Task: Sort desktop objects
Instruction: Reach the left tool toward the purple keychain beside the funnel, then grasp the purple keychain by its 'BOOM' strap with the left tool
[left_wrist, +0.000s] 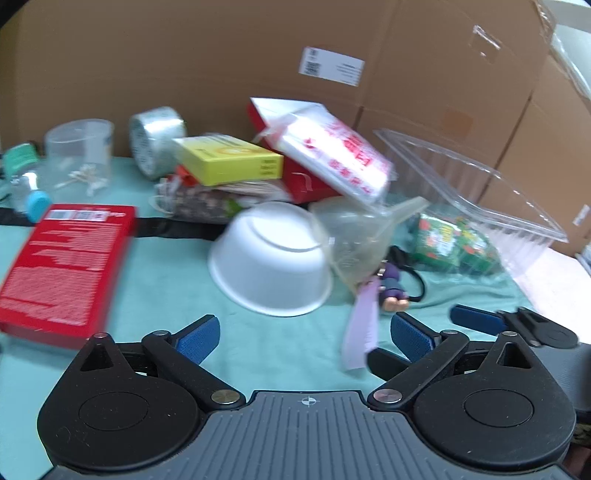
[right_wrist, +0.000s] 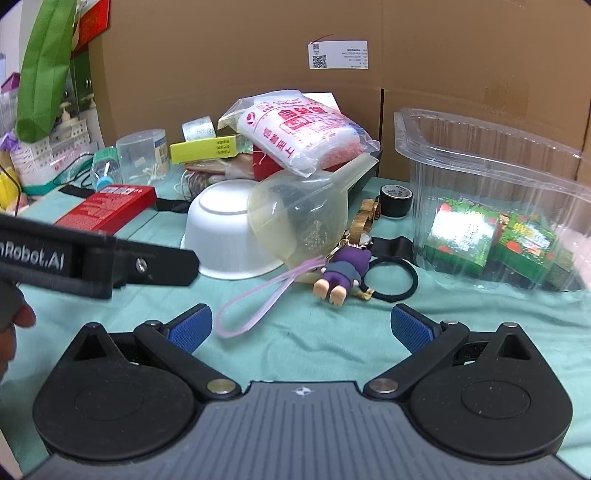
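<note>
A cluttered pile lies on the teal cloth. A white bowl (right_wrist: 225, 236) lies upside down beside a clear funnel (right_wrist: 303, 218). A purple doll keychain (right_wrist: 341, 273) with a pink loop lies in front of them, next to a black hair tie (right_wrist: 391, 277). A clear plastic container (right_wrist: 498, 177) at right holds green packets (right_wrist: 465, 236). My left gripper (left_wrist: 304, 338) is open and empty above the cloth, before the bowl (left_wrist: 273, 258). My right gripper (right_wrist: 301, 328) is open and empty, just short of the doll's strap. The right gripper's fingers (left_wrist: 476, 319) show at the lower right in the left wrist view.
A red box (left_wrist: 66, 266) lies at left. A yellow box (left_wrist: 232, 158), a red-printed plastic bag (right_wrist: 299, 133), tape rolls (left_wrist: 155, 140), a clear cup (right_wrist: 142, 155) and black tape (right_wrist: 396, 199) sit further back. Cardboard boxes (right_wrist: 258, 55) wall the rear. The left gripper's body (right_wrist: 92, 258) crosses the right view.
</note>
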